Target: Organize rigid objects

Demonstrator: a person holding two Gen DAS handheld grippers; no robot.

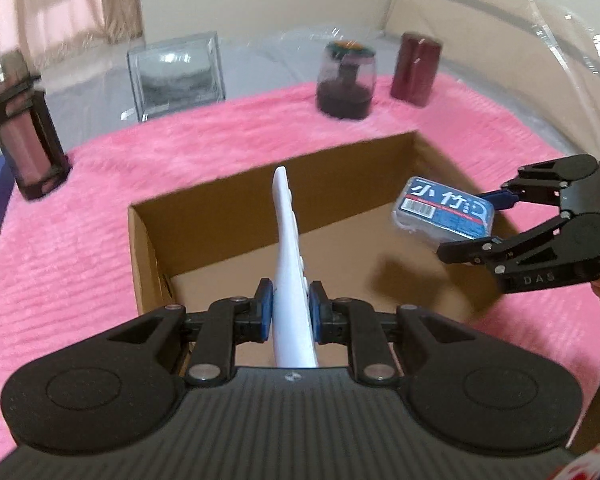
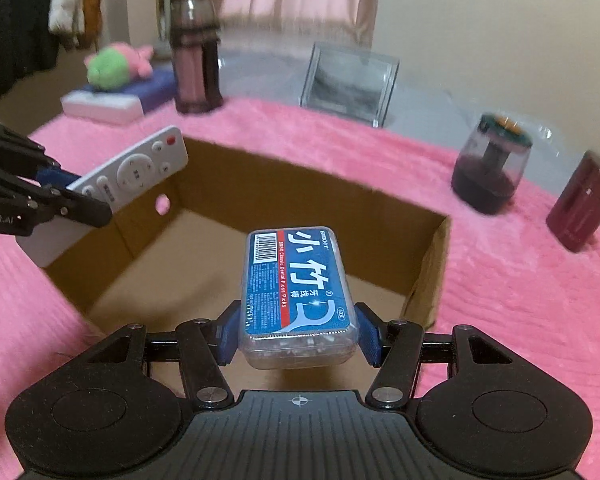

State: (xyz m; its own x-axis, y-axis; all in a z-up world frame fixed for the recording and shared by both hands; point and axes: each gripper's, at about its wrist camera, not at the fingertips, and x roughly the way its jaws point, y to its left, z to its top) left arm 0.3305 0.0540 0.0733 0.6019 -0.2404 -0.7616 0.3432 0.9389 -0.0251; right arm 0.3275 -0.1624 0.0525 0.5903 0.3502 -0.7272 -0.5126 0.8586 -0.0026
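My left gripper point(image 1: 291, 306) is shut on a white remote control point(image 1: 290, 248), held edge-up above the near side of an open cardboard box point(image 1: 228, 200). In the right wrist view the remote point(image 2: 136, 170) and left gripper point(image 2: 66, 196) hang over the box's left wall. My right gripper point(image 2: 296, 334) is shut on a clear floss-pick box with a blue label point(image 2: 298, 292), held above the cardboard box point(image 2: 300, 196). In the left wrist view the floss box point(image 1: 444, 212) and right gripper point(image 1: 480, 224) are over the box's right side.
The box sits on a pink fluffy cloth point(image 1: 80, 240). Behind it stand a dark tall bottle point(image 1: 22, 128), a clear glass block point(image 1: 176, 76), a dark round jar point(image 1: 346, 80) and a maroon container point(image 1: 416, 68). A plush toy point(image 2: 116, 64) lies on a pad at far left.
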